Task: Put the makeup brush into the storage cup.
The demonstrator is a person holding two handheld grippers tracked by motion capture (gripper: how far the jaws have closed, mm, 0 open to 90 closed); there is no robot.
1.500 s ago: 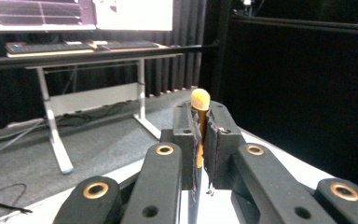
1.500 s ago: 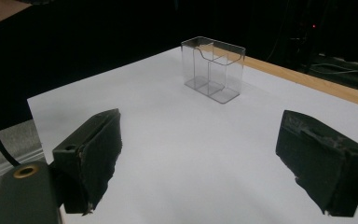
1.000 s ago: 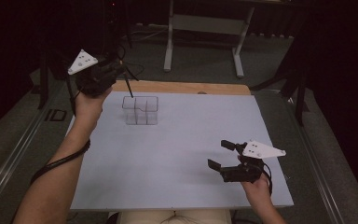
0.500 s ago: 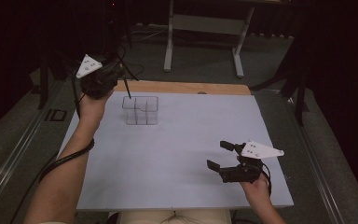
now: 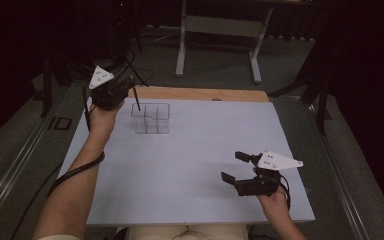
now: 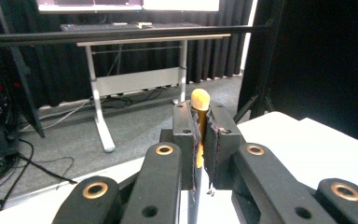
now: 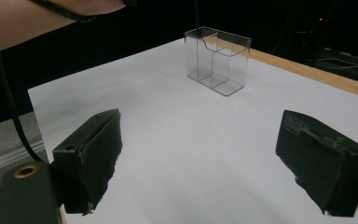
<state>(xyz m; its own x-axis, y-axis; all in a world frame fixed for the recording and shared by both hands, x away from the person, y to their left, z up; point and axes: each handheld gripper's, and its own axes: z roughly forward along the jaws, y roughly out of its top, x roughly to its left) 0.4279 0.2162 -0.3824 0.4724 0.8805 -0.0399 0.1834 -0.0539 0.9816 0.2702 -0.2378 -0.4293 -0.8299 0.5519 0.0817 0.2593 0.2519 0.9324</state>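
The left gripper (image 5: 114,90) has been carried a little toward the right and nearer the clear compartmented holder (image 5: 150,118) over the last second, so that the dark rod (image 5: 137,99) it carries now hangs with its lower end just above the holder's near-left compartment. This is judged to be the final approach before the rod is lowered in; no insertion has yet been made. The right gripper (image 5: 237,167) has stayed low over the near right of the bench (image 5: 190,150), idle.

In the left gripper view the jaws are seen clamped on the rod, whose rounded tan top (image 6: 200,99) stands proud of the pads; that tan end cannot be made out from above. In the right gripper view the jaws stand wide apart with nothing between them, and the holder's inner partitions (image 7: 216,58) are shown empty.
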